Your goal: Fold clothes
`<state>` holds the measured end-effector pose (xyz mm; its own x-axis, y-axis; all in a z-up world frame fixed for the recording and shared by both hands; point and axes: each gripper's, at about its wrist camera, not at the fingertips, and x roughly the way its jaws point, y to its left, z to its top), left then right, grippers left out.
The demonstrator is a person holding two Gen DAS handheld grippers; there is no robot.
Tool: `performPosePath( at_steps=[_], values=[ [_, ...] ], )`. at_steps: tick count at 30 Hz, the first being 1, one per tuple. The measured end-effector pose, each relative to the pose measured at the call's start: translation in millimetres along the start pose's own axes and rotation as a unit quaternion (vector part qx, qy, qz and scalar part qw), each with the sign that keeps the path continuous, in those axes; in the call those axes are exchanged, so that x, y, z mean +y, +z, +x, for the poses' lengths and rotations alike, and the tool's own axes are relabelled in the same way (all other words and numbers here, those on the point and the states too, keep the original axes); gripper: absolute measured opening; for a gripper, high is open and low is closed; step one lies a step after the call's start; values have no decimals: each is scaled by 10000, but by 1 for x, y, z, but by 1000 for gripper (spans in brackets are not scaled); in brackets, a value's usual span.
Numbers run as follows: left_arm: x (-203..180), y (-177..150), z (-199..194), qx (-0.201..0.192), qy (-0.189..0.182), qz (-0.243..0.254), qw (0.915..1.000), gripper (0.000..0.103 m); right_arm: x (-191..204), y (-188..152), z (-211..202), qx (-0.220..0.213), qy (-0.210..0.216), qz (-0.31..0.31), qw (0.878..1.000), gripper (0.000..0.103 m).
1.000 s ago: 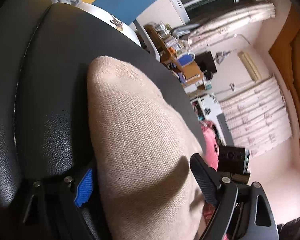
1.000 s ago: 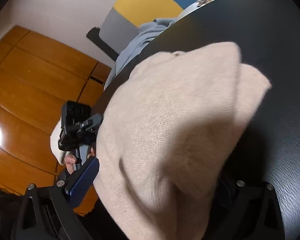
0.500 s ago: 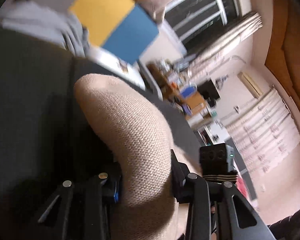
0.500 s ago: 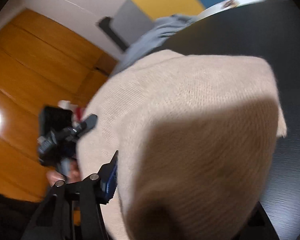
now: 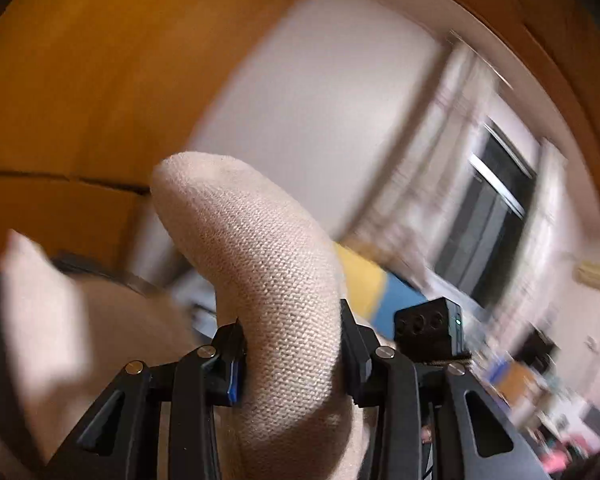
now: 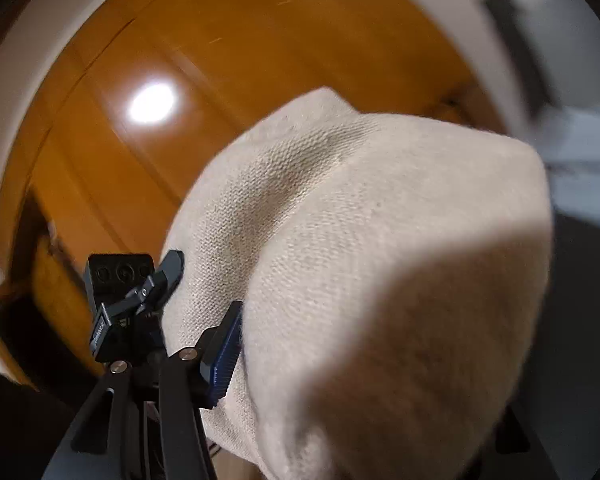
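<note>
A beige knit garment [image 5: 276, 280] is lifted in the air, gripped by both tools. My left gripper [image 5: 292, 360] is shut on a rolled fold of it that bulges up between the jaws; more of the cloth hangs blurred at the lower left. In the right wrist view the garment [image 6: 380, 240] fills most of the frame, and my right gripper [image 6: 340, 360] is shut on a thick bunch of it. Only its left finger [image 6: 222, 356] shows; the other is hidden by cloth. Each view also shows the other gripper: the right gripper [image 5: 432, 336] and the left gripper [image 6: 128, 300].
Orange wooden panelling [image 6: 260, 60] and a white wall [image 5: 320, 100] fill the background, all motion-blurred. A dark window with pale curtains [image 5: 496, 208] is at the right, with yellow and blue panels [image 5: 376, 284] below it. A dark table edge [image 6: 580, 264] shows at far right.
Both grippers closed on the beige garment and swung it up off the black table; the views tilted from the tabletop toward the walls.
</note>
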<state>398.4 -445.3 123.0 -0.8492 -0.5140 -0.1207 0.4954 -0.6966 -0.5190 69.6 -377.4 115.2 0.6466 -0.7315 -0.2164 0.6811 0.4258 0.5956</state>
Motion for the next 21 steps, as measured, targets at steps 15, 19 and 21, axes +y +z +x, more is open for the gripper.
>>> performPosePath(
  at_steps=[15,19,21],
  values=[
    [125,-27,24,39,2485,-1005,9634,45,-52,24,197,1765,-1067,-188,9783,83],
    [115,-28,33,137,2483,-924,9642,47,-40,30,179,1721,-1412,-469,9738,85],
    [112,-30,35,181,2517,-827,9641,48,-38,33,163,1570,-1619,-617,9723,85]
  ],
)
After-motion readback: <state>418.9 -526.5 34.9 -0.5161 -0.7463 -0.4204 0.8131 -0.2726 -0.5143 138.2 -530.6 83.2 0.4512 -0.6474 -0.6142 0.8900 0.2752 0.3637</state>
